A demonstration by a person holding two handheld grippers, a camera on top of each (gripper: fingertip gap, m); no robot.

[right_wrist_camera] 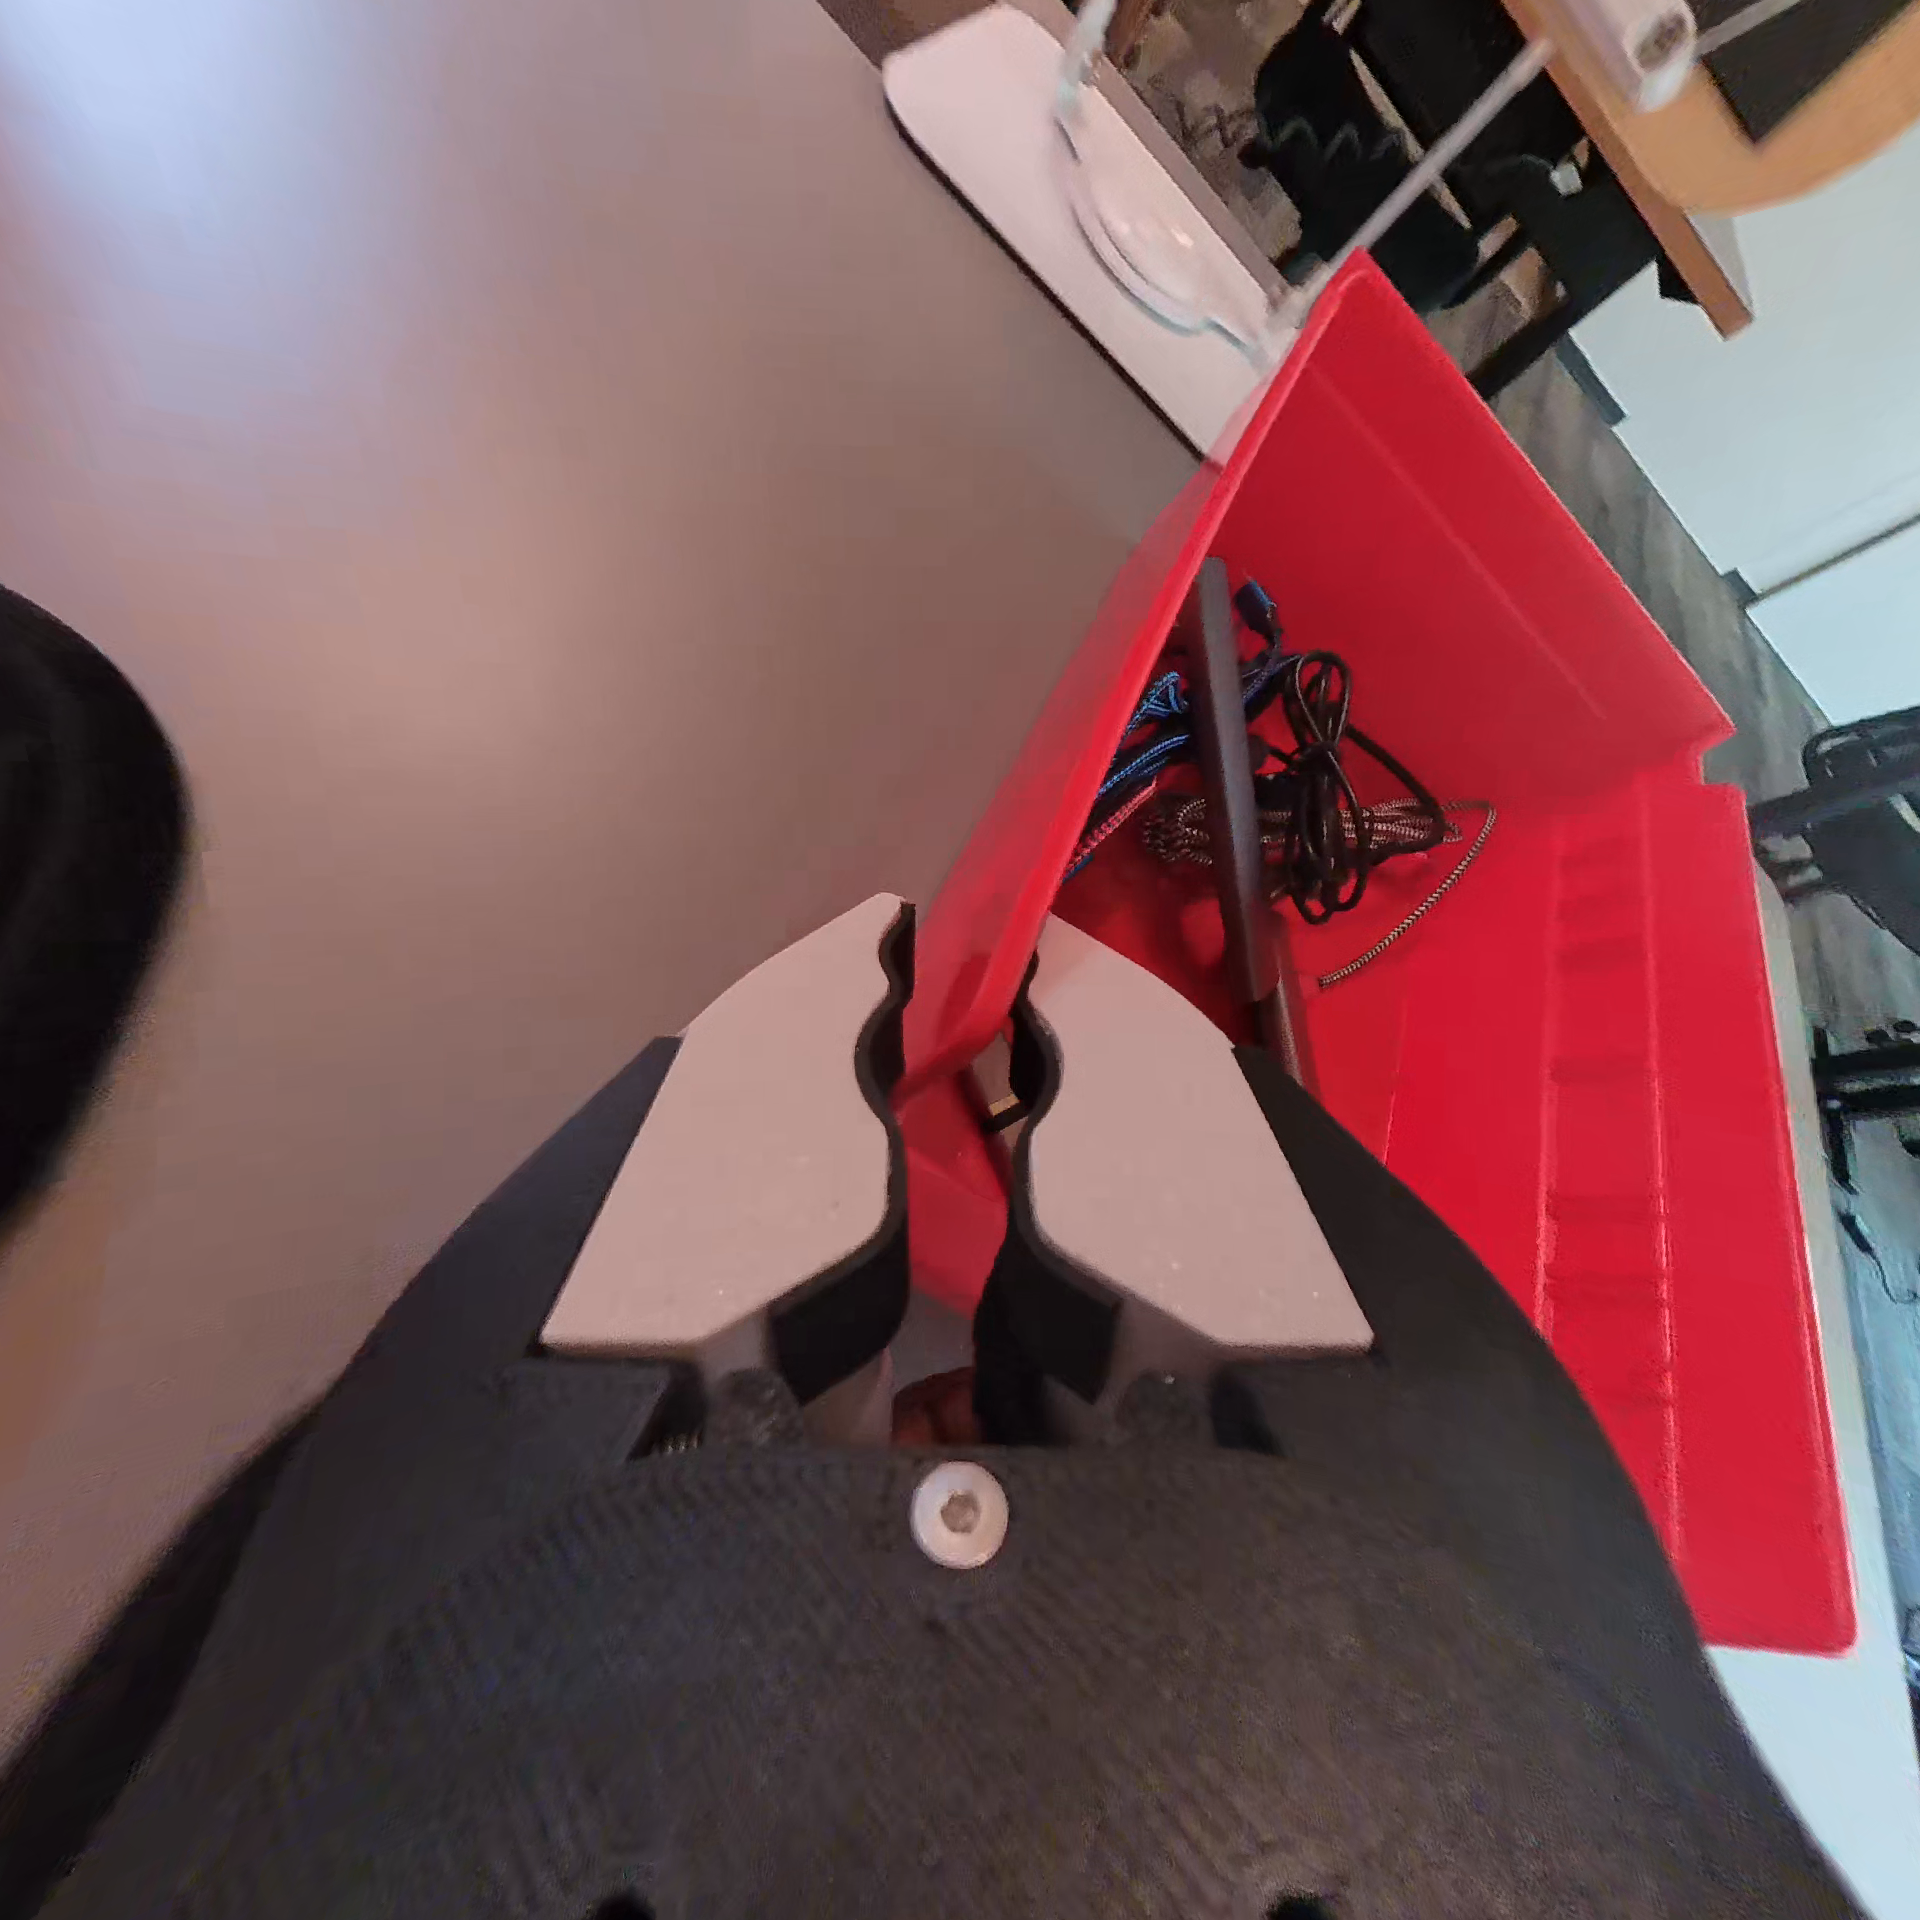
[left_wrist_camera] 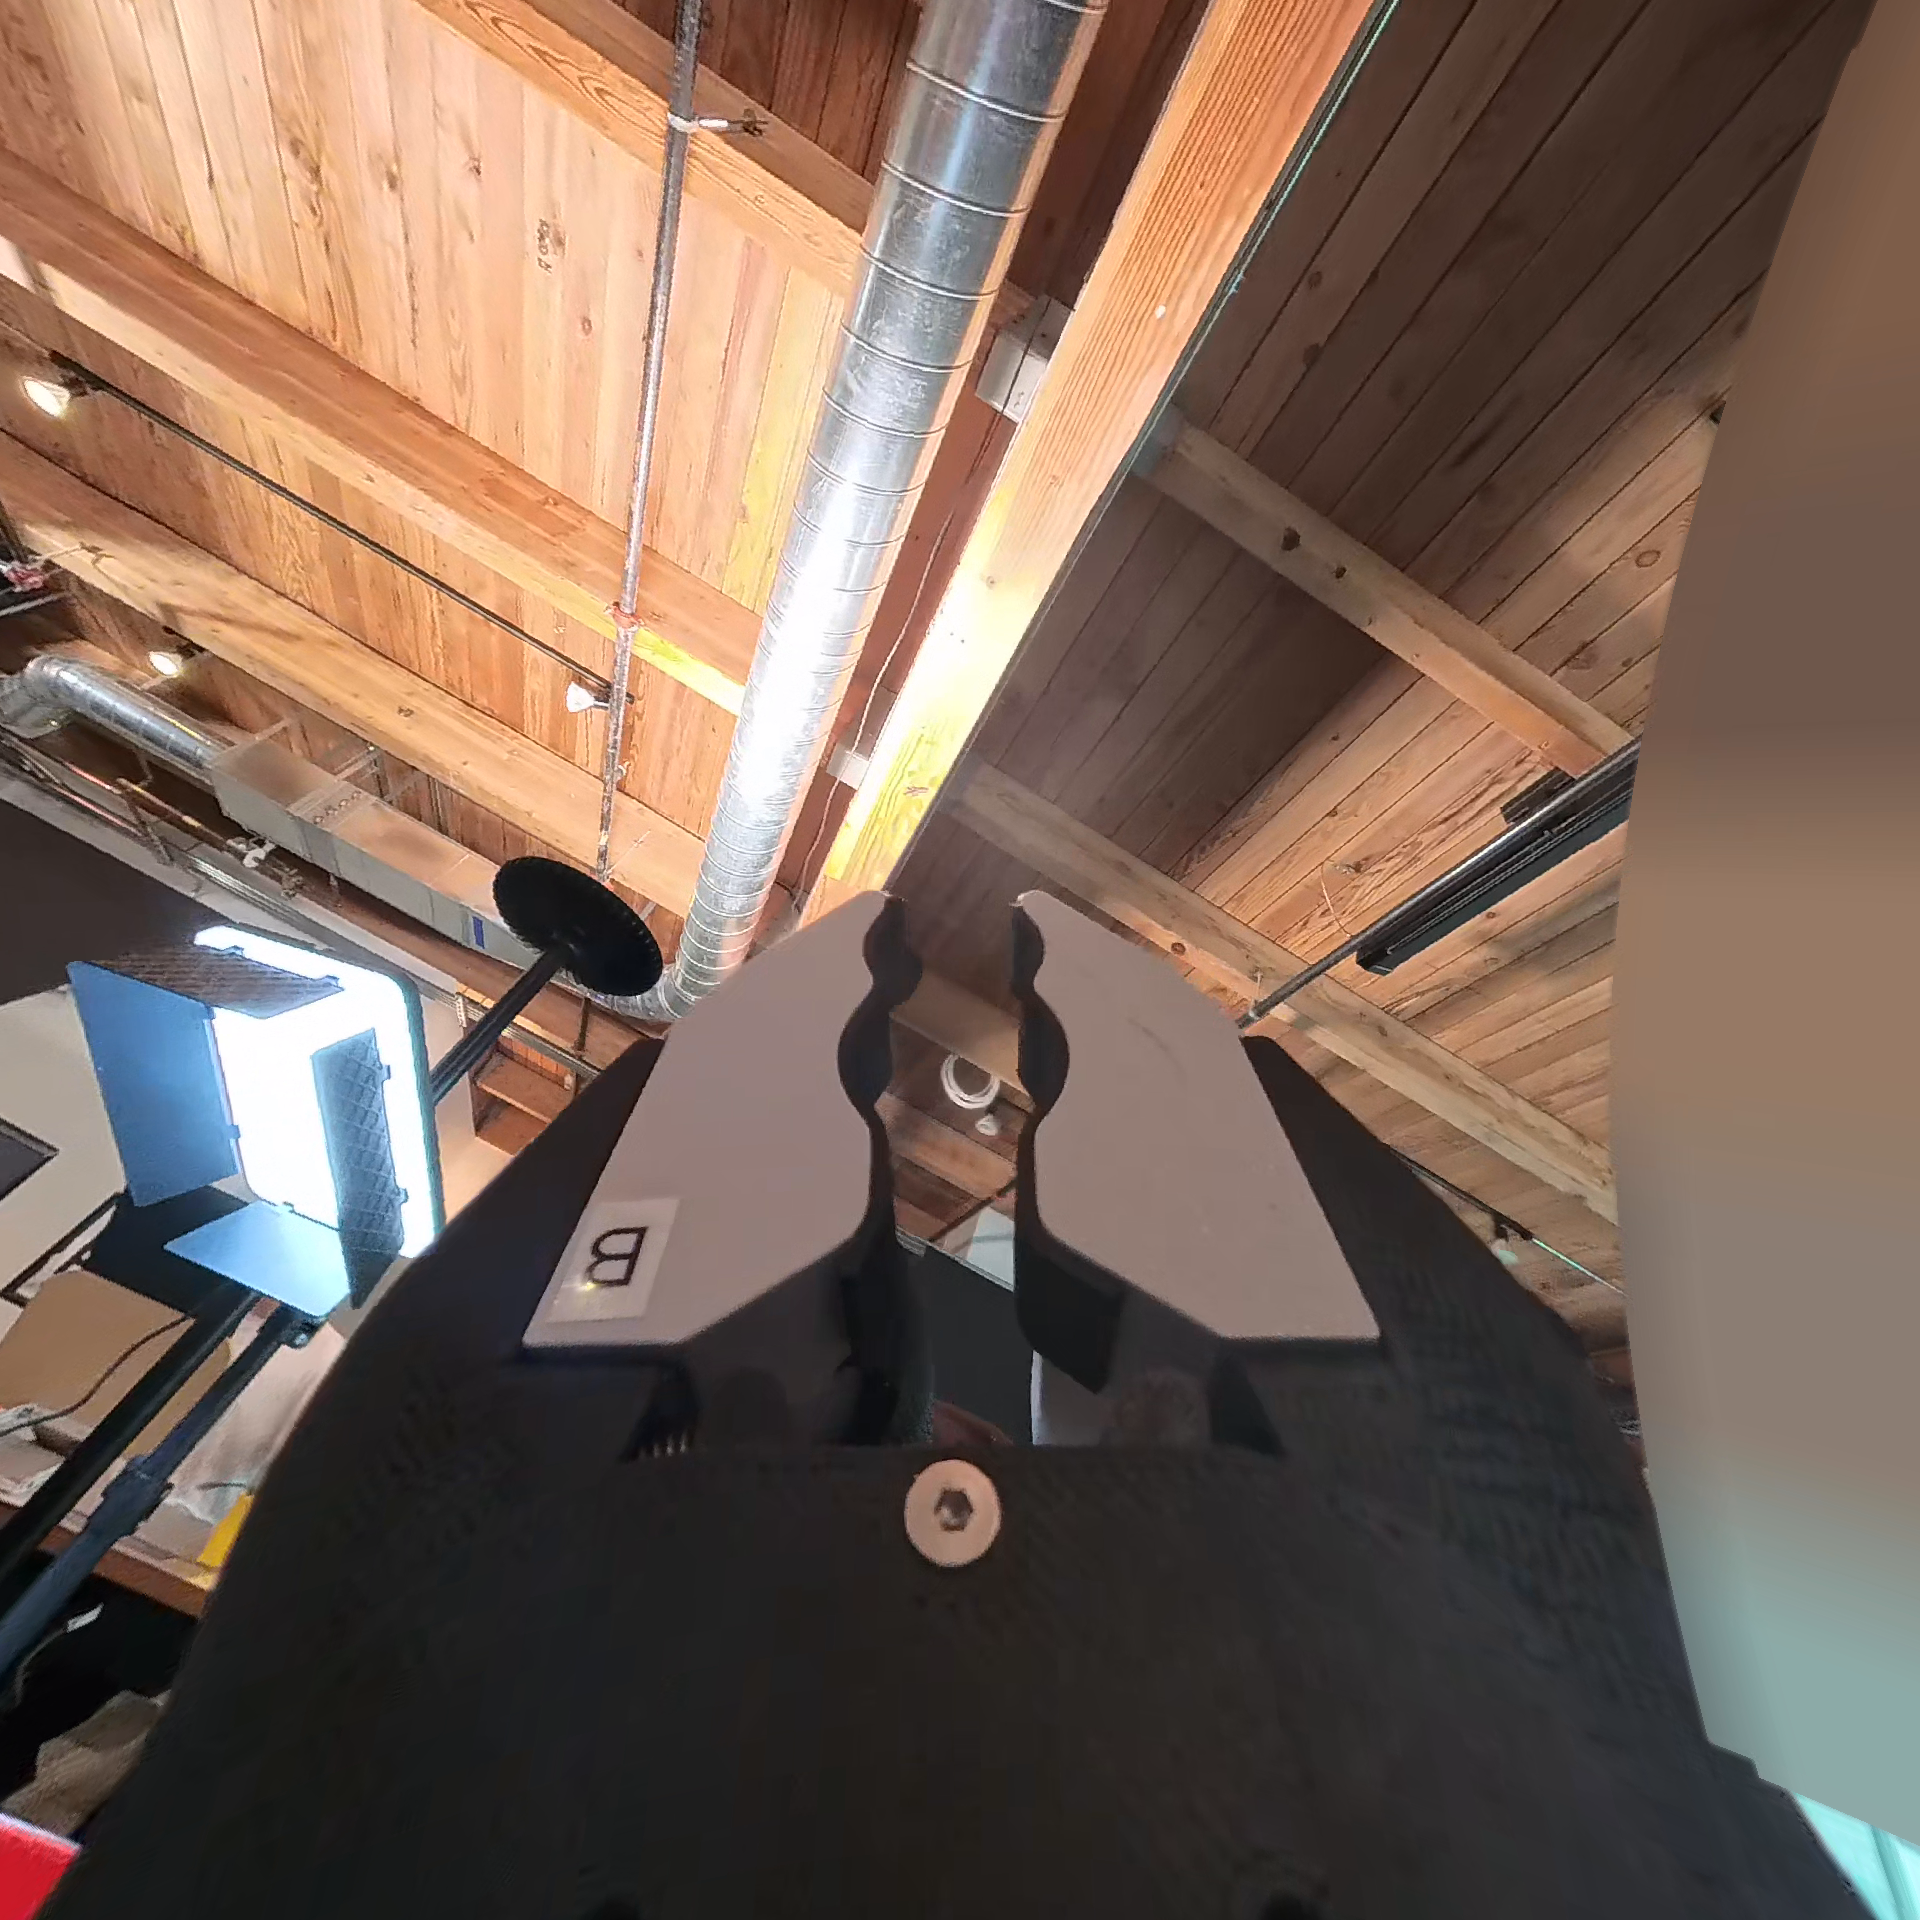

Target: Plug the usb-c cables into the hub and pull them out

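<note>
The left gripper (left_wrist_camera: 951,909) points up at a wooden ceiling (left_wrist_camera: 416,312). Its two fingers stand a little apart and nothing is between them. A shiny metal pipe (left_wrist_camera: 883,468) runs across the ceiling, above and ahead of the tips. A bright lamp (left_wrist_camera: 312,1081) on a black stand sits off to the gripper's left side.

The right gripper (right_wrist_camera: 961,914) points down at a red bin (right_wrist_camera: 1507,644). Its fingers are a little apart too. The near wall of the bin sits in the gap between the tips. A small dark plug (right_wrist_camera: 1000,1091) shows in the gap, close to the right finger. I cannot tell if the fingers pinch it or if it just lies behind them.

A heap of cables (right_wrist_camera: 1299,790), black, blue and grey, lies inside the bin, ahead of the gripper and to its right. A long dark grey flat thing (right_wrist_camera: 1231,790) stands among the cables. A pale table (right_wrist_camera: 520,520) spreads out to the gripper's left.
</note>
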